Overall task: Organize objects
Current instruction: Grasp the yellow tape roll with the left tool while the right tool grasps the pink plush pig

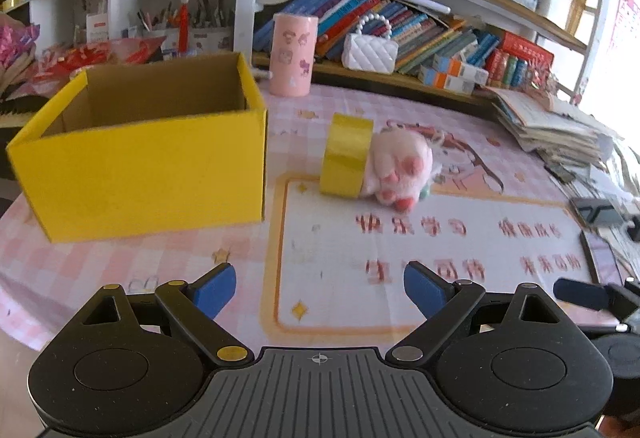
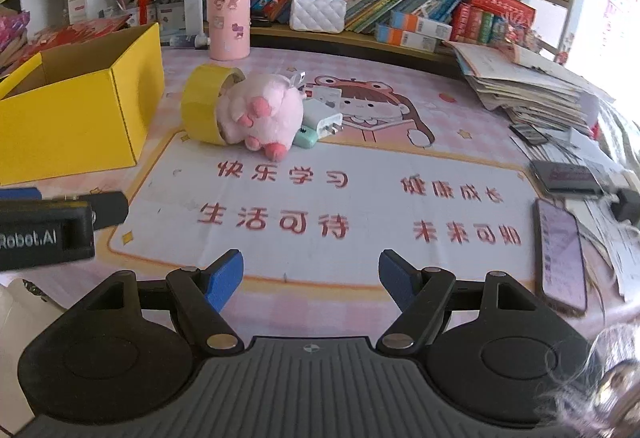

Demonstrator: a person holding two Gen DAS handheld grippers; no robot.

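Note:
An open yellow cardboard box (image 1: 140, 174) stands at the left of the table; it also shows in the right wrist view (image 2: 72, 114). A yellow tape roll (image 1: 346, 156) (image 2: 202, 104) lies on its side against a pink plush toy (image 1: 400, 166) (image 2: 262, 114). A white charger (image 2: 322, 118) and a small mint object (image 2: 304, 138) lie behind the plush. My left gripper (image 1: 318, 290) is open and empty, well short of the tape. My right gripper (image 2: 312, 276) is open and empty over the printed mat.
A pink cylinder tin (image 1: 292, 54) (image 2: 229, 20) stands at the back by the bookshelf. A white quilted purse (image 2: 318, 12) sits on the shelf. Paper stacks (image 2: 532, 86), a phone (image 2: 560, 254) and a black device (image 2: 566, 176) lie at the right.

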